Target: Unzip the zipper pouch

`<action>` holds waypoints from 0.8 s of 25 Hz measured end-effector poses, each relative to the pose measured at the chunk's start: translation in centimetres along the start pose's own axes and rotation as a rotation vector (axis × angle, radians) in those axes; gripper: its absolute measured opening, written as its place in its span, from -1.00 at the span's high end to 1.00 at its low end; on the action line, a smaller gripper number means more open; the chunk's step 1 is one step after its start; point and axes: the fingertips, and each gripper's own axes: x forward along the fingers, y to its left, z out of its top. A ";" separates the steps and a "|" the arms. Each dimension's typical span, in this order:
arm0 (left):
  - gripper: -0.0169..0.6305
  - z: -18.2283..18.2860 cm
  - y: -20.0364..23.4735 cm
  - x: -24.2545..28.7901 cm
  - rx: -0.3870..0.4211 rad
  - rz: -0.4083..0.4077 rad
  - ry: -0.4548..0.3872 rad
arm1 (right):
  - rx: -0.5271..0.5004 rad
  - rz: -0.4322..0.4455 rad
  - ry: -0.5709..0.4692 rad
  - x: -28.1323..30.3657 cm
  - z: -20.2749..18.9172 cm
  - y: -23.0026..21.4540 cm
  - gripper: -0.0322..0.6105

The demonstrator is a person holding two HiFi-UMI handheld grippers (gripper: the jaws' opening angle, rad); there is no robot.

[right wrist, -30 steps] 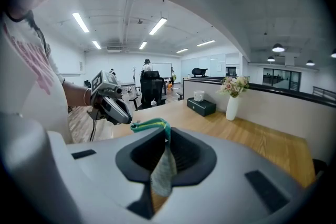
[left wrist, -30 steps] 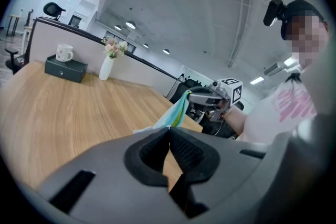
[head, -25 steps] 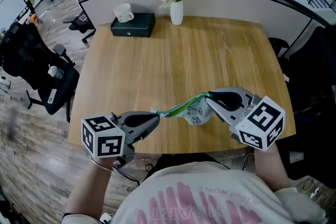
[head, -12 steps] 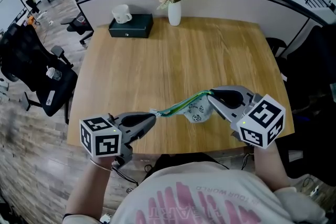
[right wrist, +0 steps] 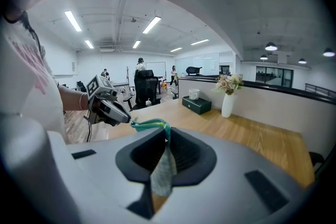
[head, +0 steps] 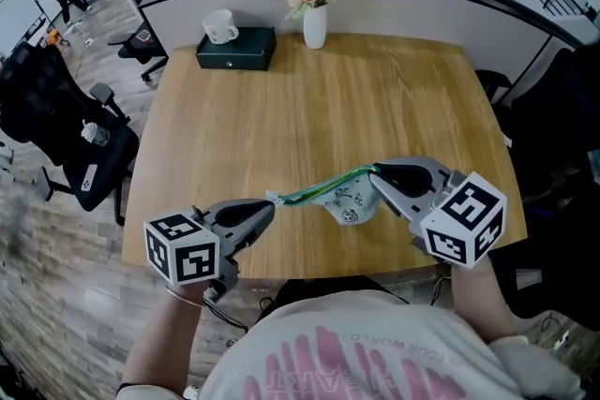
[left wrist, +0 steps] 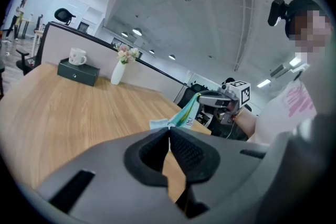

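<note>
Two grippers share one load in the head view. The zipper pouch (head: 348,203) is stretched in the air above the near edge of the wooden table (head: 309,98), between the tips of the left gripper (head: 269,204) and the right gripper (head: 375,175). Its green zipper edge (head: 323,187) runs taut from one to the other, and the printed cloth sags just beside the right gripper's tips.

Left gripper view: the jaws are almost together and have just been opening a little, with the pouch's pale end pinched at their very tips. The rest of the pouch runs ahead to the right gripper.

Right gripper view: the jaws stand narrow, clamped on the pouch, whose grey cloth hangs down between the pads. The green edge leads forward and left to the left gripper. A vase (right wrist: 227,104) stands well beyond the tips.
</note>
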 end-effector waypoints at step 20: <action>0.89 2.7 7.5 1.0 -0.025 0.163 -0.219 | 0.170 -0.142 -0.096 3.7 1.5 0.5 0.80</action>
